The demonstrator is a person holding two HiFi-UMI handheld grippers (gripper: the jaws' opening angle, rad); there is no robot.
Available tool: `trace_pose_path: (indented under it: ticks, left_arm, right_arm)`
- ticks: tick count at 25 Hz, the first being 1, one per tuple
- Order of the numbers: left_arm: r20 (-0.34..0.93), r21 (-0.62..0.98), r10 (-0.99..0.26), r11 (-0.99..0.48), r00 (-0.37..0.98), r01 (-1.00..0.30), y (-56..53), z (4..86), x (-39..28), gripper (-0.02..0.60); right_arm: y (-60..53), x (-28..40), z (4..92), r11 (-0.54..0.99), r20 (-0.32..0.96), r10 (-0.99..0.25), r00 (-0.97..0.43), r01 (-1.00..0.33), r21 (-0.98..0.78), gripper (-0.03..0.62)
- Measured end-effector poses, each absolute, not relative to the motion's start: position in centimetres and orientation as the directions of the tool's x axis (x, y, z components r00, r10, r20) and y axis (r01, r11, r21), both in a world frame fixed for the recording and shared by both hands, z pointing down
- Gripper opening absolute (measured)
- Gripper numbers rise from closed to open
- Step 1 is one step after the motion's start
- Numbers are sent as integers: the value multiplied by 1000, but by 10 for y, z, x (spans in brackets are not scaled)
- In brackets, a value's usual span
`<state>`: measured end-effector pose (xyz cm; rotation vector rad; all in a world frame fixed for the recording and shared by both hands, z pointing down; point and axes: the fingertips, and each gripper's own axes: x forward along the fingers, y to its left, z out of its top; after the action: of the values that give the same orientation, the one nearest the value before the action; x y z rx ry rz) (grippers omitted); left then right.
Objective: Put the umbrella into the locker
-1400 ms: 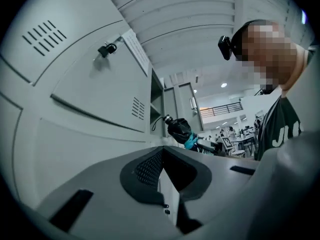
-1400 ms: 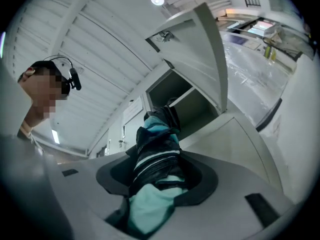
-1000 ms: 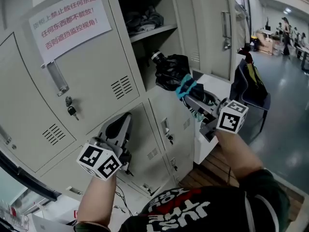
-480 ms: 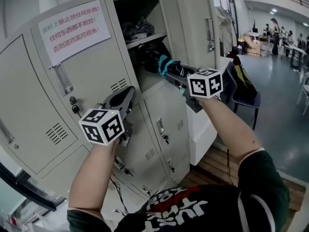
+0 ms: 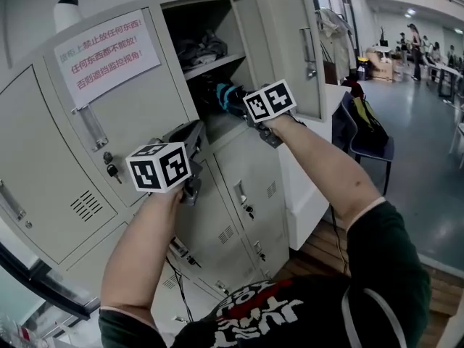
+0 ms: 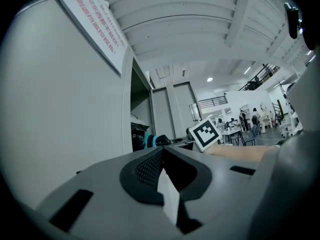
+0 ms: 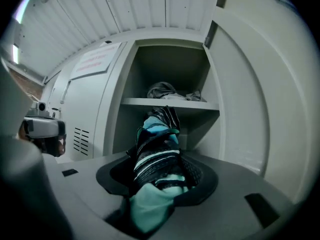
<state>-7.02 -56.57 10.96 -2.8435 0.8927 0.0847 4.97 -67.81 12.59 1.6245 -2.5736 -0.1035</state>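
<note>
The folded umbrella [image 7: 156,151], black with teal stripes, is clamped in my right gripper [image 7: 159,160], which is shut on it. Its far end points into the open locker [image 7: 200,79], just under the inner shelf [image 7: 170,103]. From the head view the umbrella [image 5: 223,95] reaches into the lower part of the locker opening, ahead of my right gripper [image 5: 243,104]. My left gripper [image 5: 191,133] hovers in front of the closed door to the left of the opening, jaws shut and empty. In its own view the left gripper [image 6: 161,151] has its tips together.
Bundled grey clothes [image 5: 200,48] lie on the locker's upper shelf. The locker door [image 5: 290,46] stands swung open to the right. A paper sign with red print [image 5: 109,46] hangs on the neighbouring door, which has a key [image 5: 111,168] in its lock. A chair with a bag [image 5: 366,125] stands right.
My right gripper has carried the umbrella up and to the left, from in front of the lockers into the open compartment. The left gripper has risen along the closed door.
</note>
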Motion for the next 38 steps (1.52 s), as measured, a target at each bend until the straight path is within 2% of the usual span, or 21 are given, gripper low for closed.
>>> trace_pose_path:
  ticks: [12, 20, 38]
  left_arm:
    - [-55, -168, -647, -745, 761, -646, -605, 106, -53, 8]
    - [-68, -164, -688, -706, 722, -688, -615, 99, -63, 8]
    - [-99, -167, -722, -666, 684, -727, -609, 92, -82, 8]
  right_arm:
    - [-765, 46, 129, 463, 144, -884, -444, -875, 142, 224]
    - [-817, 38, 129, 488, 225, -865, -449, -856, 169, 224]
    - [-893, 33, 142, 495, 319, -849, -422, -847, 195, 224]
